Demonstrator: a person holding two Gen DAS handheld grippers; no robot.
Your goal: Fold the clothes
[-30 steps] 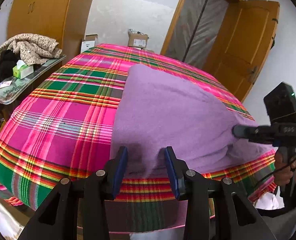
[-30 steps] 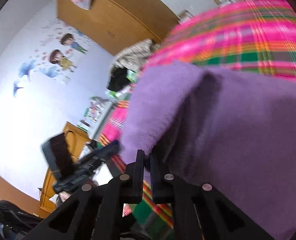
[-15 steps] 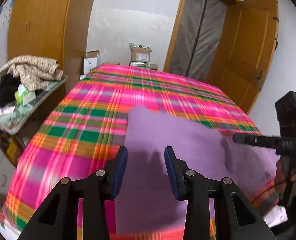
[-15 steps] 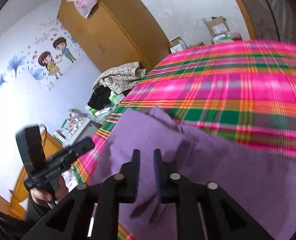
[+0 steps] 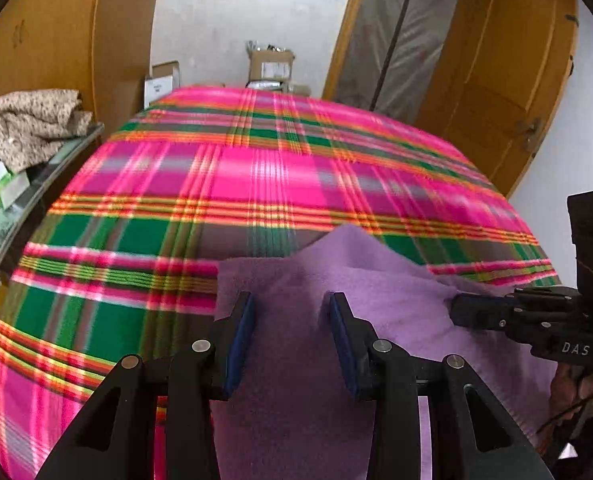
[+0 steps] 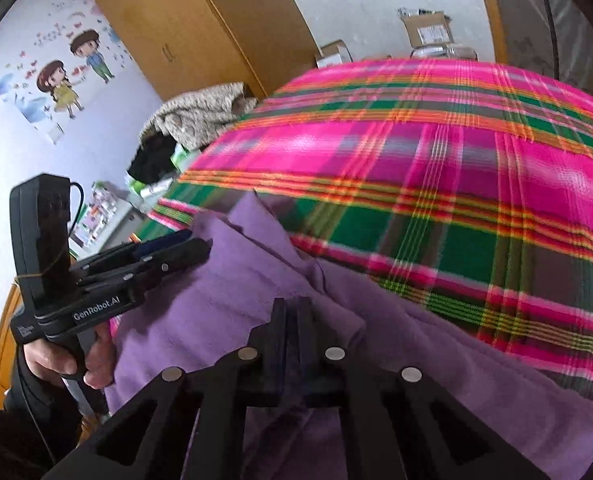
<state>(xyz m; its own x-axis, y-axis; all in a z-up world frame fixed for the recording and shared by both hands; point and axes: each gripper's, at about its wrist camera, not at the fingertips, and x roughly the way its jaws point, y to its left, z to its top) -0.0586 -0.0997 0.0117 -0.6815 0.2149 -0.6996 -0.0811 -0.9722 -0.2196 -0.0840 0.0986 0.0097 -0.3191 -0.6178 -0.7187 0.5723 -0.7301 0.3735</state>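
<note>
A bed covered in a pink, green and orange plaid blanket (image 5: 224, 184) fills both views. At its near edge lies a soft purple fleece garment (image 5: 376, 300), bunched into folds. The left gripper (image 5: 292, 334) hovers over the fleece with its blue-padded fingers (image 5: 238, 344) spread apart, nothing between them. The right gripper (image 6: 292, 320) has its black fingers pressed together, pinching a fold of the purple fleece.
</note>
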